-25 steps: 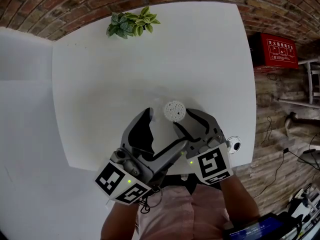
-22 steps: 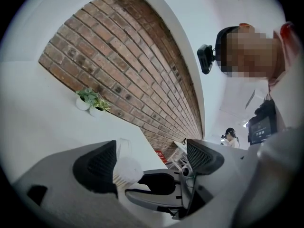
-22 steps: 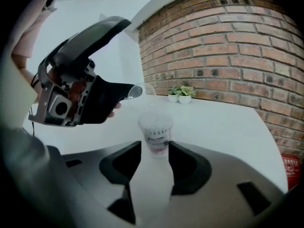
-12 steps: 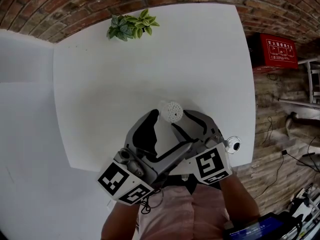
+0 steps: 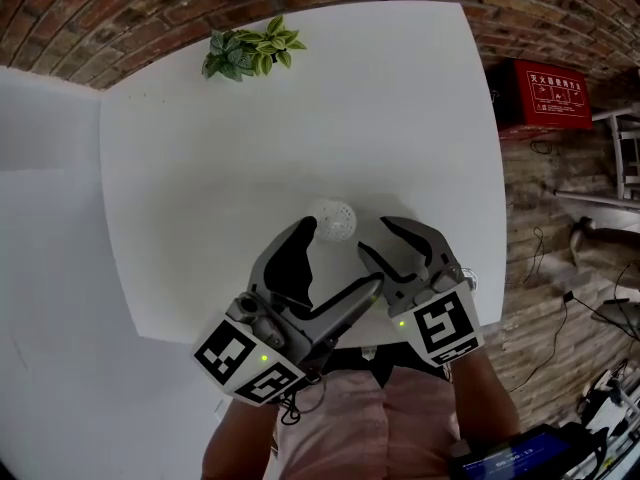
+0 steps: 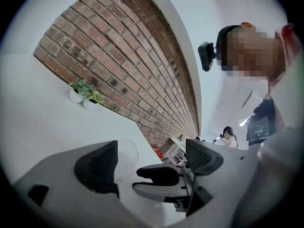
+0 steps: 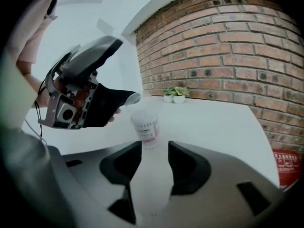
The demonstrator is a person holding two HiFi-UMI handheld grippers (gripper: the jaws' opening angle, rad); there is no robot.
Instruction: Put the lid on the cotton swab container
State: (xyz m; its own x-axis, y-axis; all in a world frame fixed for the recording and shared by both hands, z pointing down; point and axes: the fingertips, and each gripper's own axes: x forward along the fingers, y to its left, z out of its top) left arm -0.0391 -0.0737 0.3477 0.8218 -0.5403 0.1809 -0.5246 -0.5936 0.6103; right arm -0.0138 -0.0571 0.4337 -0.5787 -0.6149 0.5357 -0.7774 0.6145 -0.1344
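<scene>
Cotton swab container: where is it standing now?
In the head view the cotton swab container stands on the white table, just ahead of the left gripper and the right gripper.

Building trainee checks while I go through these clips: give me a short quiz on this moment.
1. True or false: the right tongs stand open, gripping nothing.
2. At the table's far edge stands: A) plant, B) mug, C) book?
3. Which tongs have the clear lid beside one pad, near the cotton swab container?
Key: 1 true; 2 A; 3 left tongs.
</scene>
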